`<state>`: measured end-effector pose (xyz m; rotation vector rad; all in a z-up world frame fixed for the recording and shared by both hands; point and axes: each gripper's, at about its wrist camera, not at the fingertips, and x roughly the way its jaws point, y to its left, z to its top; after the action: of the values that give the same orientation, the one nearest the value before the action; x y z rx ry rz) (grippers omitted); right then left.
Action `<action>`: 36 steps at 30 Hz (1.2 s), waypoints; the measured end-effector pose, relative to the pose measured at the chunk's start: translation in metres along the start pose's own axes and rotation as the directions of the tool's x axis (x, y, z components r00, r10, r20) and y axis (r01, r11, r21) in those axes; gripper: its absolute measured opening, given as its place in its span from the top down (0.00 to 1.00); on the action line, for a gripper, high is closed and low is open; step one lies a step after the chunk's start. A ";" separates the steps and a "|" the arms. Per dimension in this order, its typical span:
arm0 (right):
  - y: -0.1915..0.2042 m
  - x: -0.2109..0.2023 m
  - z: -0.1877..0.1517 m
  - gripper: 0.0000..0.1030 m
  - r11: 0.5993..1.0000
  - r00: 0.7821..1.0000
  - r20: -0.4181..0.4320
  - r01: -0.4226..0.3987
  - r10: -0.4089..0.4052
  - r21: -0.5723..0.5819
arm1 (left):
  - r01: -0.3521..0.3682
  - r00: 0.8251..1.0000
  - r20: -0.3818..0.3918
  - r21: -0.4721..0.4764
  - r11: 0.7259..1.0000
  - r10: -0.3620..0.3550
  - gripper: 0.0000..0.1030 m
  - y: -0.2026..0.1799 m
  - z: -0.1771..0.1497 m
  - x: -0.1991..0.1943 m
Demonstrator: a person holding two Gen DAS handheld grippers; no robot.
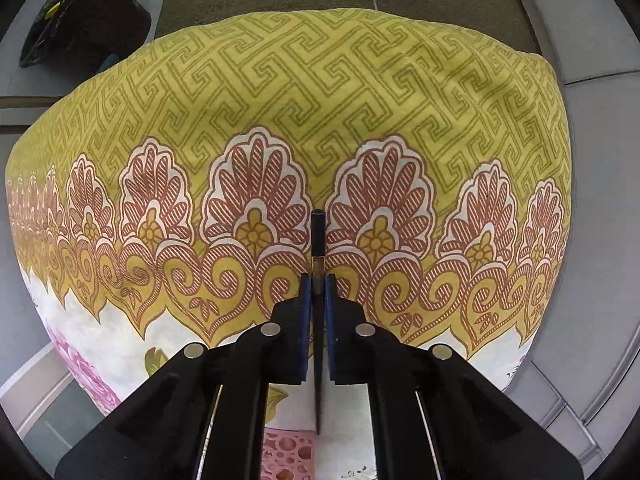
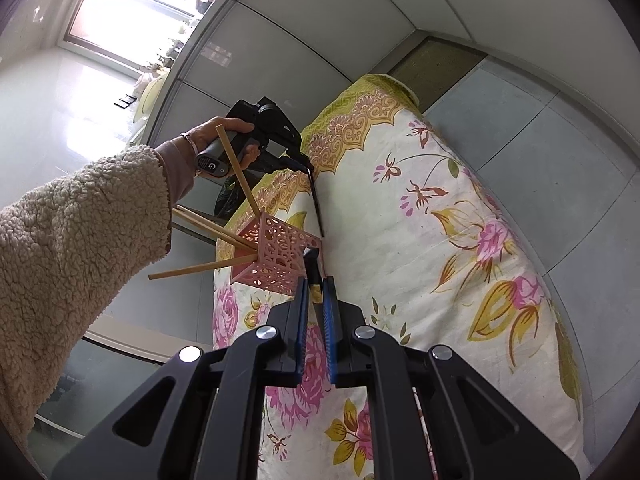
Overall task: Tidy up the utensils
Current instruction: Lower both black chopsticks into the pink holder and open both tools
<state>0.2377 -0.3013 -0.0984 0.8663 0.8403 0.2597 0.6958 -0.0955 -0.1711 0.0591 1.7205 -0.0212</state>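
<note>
likely to go wrong first on the left: clamped together on a black chopstick (image 1: pixel 318 228), with the blue pads (image 1: pixel 306 292) of the left gripper (image 1: pixel 319 280) pressing it well off its middle, so on lifting could pivot and let the long end droop or swing. being thin and smooth, might also twist or slide out of the pinch. lies flat on the floral tablecloth (image 1: pixel 280 80) with the pads right down at the fabric, so could snag a fold of cloth and drag it along; cannot tell whether any cloth is caught.

further right, in the right wrist view: reaches with its long end to just beside the pink lattice chopstick holder (image 2: pixel 280 252), so a careless swing could knock the holder or the sticks leaning out of it. looks light and top-heavy with that load; could tip if released.

at the right: pressed nearly together at the holder's near corner, the right gripper (image 2: pixel 316 280), seemingly pinching the thin wall to steady it. only a narrow bite, so might slip off under a bump.

containers: just the one holder, standing on the cloth, with several light wooden chopsticks (image 2: pixel 236 168) inside, splayed apart over the rim. no black chopstick seen in it yet.
</note>
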 end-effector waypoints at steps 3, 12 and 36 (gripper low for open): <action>0.004 -0.004 -0.003 0.92 1.000 1.000 0.009 -0.006 0.006 -0.008 | 0.041 0.995 0.094 0.022 0.999 -0.043 0.95 -0.004 -0.011 -0.033; 0.033 -0.016 -0.016 0.92 0.993 0.996 0.061 -0.052 0.059 -0.101 | 0.112 0.799 0.582 0.109 0.988 -0.154 0.95 -0.001 -0.089 -0.238; 0.087 -0.119 -0.080 0.93 0.962 0.958 0.279 0.008 0.071 -0.272 | 0.096 0.148 0.960 0.227 0.969 -0.239 0.95 0.045 -0.445 -0.276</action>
<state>0.1100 -0.2619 0.0035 0.6402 0.5051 0.2627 0.2996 -0.0370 0.1691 -0.0687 0.3134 -0.2790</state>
